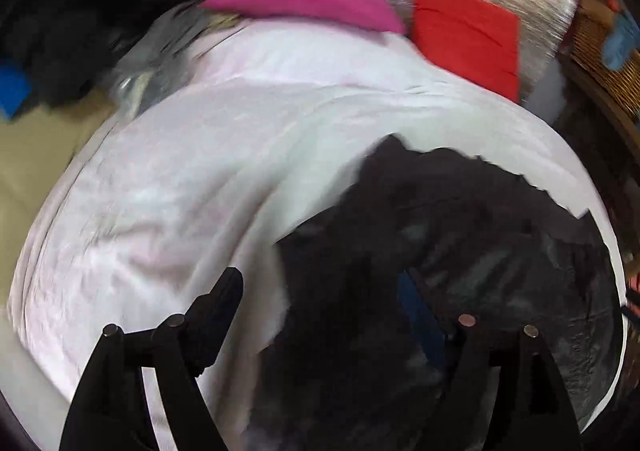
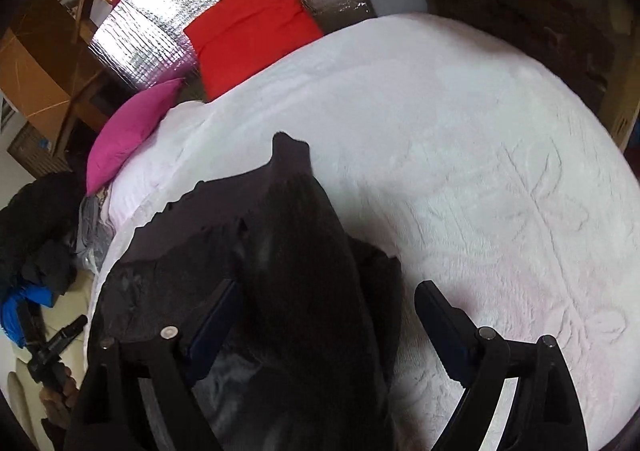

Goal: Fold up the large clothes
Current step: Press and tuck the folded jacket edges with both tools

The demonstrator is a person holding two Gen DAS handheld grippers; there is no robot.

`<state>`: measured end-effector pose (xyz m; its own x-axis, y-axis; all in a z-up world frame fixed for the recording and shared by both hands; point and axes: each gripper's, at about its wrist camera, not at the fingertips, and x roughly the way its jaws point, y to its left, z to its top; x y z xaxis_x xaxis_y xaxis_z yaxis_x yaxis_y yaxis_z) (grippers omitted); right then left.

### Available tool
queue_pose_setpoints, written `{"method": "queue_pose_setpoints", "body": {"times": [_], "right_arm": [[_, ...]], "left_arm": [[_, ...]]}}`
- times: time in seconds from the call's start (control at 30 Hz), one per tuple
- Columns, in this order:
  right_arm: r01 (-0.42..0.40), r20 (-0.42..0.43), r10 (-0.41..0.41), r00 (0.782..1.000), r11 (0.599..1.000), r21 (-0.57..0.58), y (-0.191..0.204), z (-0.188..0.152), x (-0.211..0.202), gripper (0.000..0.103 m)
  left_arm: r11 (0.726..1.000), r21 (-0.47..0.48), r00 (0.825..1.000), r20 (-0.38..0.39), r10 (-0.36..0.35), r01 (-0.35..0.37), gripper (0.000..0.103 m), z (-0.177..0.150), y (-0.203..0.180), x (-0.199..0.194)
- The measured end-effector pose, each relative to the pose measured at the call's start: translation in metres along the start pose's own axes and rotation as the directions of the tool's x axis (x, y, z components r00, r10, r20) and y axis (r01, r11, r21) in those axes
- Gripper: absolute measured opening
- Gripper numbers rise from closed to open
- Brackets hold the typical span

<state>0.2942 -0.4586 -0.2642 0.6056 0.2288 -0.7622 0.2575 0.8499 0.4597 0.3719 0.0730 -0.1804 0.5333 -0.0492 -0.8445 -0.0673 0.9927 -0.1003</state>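
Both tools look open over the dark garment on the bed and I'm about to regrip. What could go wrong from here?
1. The dark garment lies bunched with a raised ridge between the open right tool's fingers; a grab there may catch several layers.
2. The left wrist view is blurred, so the left tool may miss the garment's edge.
3. Closing low could pinch the white bedspread along with the cloth.
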Motion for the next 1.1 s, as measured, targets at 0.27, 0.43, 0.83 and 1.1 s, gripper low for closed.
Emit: {"method": "queue_pose_setpoints", "body": {"times": [0.27, 0.43, 0.83, 1.1], "right_arm": [[0.102, 0.03, -0.098, 0.995, 0.981, -0.165, 0.026, 0.006, 0.034, 0.057], [0.173, 0.035, -0.17, 0.985, 0.946, -0.273, 0.047, 0.003, 0.045, 0.02], [0.248, 0.094, -0.234, 0.968, 0.951, -0.183, 0.035, 0.027, 0.054, 0.014], [0.092, 0.024, -0.092, 0.996, 0.995, -0.034, 0.011, 0.029, 0.041, 0.038]], "left_arm": [[0.993, -0.06, 0.99, -0.089, -0.111, 0.105, 0.061, -0.01, 0.01, 0.022], [0.991, -0.042, 0.988, -0.079, -0.13, 0.127, 0.028, -0.01, 0.002, 0.029], [0.994, -0.039, 0.991, -0.087, -0.103, 0.1, 0.035, -0.008, 0.0, 0.036], [0.997, -0.024, 0.994, -0.087, -0.068, 0.067, 0.058, -0.016, 0.002, 0.023]]}}
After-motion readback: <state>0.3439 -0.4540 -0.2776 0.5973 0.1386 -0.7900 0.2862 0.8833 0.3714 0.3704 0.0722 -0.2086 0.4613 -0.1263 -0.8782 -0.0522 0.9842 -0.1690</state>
